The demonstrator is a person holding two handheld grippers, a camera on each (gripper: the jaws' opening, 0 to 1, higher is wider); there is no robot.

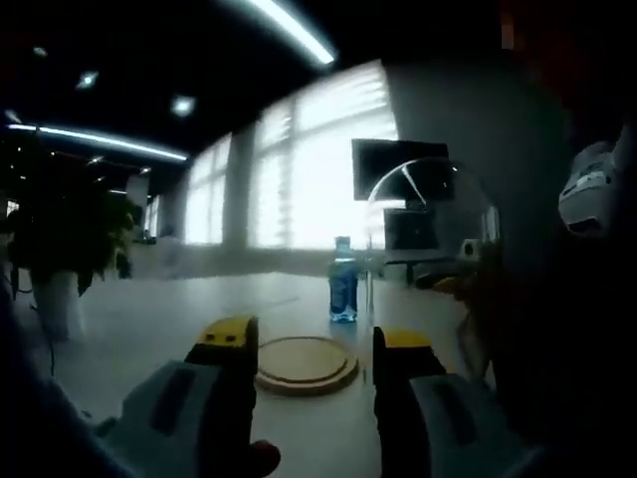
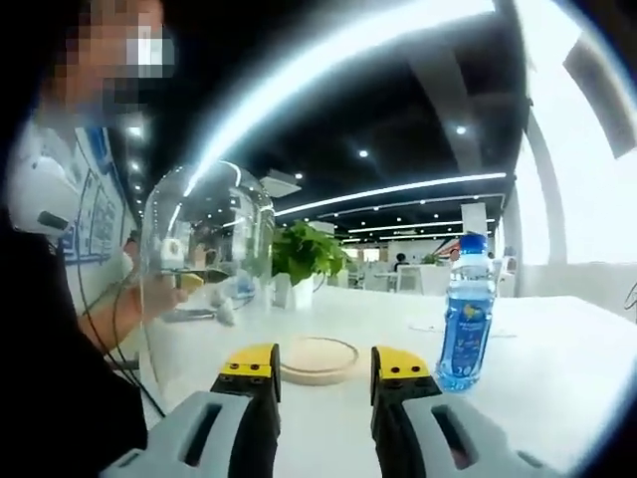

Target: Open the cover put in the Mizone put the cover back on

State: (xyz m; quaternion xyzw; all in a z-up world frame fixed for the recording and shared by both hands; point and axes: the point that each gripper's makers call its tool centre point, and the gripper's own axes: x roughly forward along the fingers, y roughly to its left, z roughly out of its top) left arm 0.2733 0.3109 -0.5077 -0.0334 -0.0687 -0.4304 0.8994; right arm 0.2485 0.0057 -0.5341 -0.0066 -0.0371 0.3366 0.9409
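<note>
Mizone bottle (image 2: 466, 314) upright on table (image 2: 557, 349), just right of gaping, empty right gripper (image 2: 325, 370).

Clear glass dome cover (image 2: 204, 244) lifted off, held up in the air to one side of the round wooden base (image 2: 317, 358). Base lies flat and bare on the white bench (image 2: 557, 358). Mizone bottle (image 2: 466, 314), blue cap and label, stands upright beside the base, apart from it.
</note>
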